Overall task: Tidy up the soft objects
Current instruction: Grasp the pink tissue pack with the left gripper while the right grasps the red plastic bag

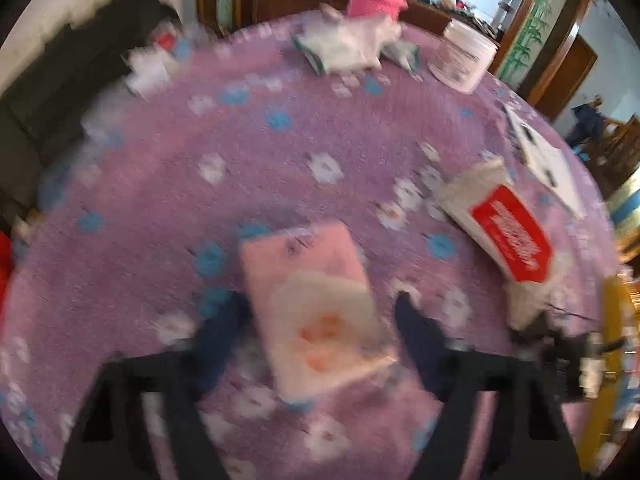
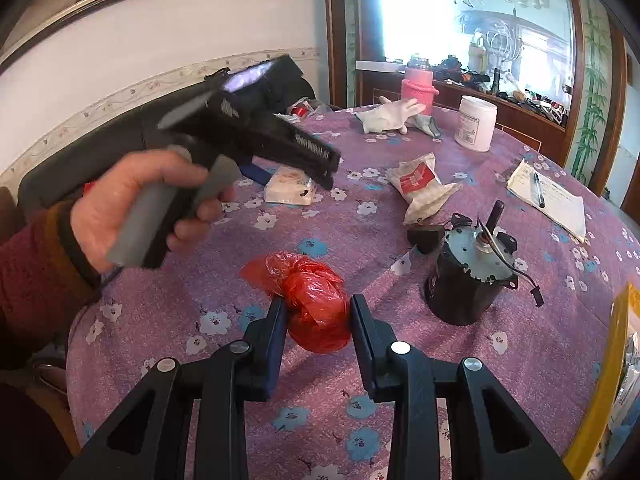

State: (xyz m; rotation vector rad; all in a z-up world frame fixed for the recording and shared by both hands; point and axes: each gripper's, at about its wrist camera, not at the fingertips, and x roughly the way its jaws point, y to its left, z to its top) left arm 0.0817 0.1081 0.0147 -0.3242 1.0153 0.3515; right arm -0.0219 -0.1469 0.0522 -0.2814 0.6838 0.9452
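Clamping red bag (image 2: pixel 316 304), label writing unreadable

Soft things on the purple flowered desk (image 2: pixel 360 240)

A crumpled red plastic bag (image 2: pixel 316 304) lay bunched in a ball between the right claw (image 2: pixel 318 312) fingers, which touched its sides. A flat pink-and-white soft tissue pack (image 1: pixel 316 308) lay between the left claw (image 1: pixel 320 316) fingers, blurred. A white soft pack with a red label (image 2: pixel 420 184) lay slanted mid-desk, and white fabric gloves (image 2: pixel 394 114) lay limp at the far edge.
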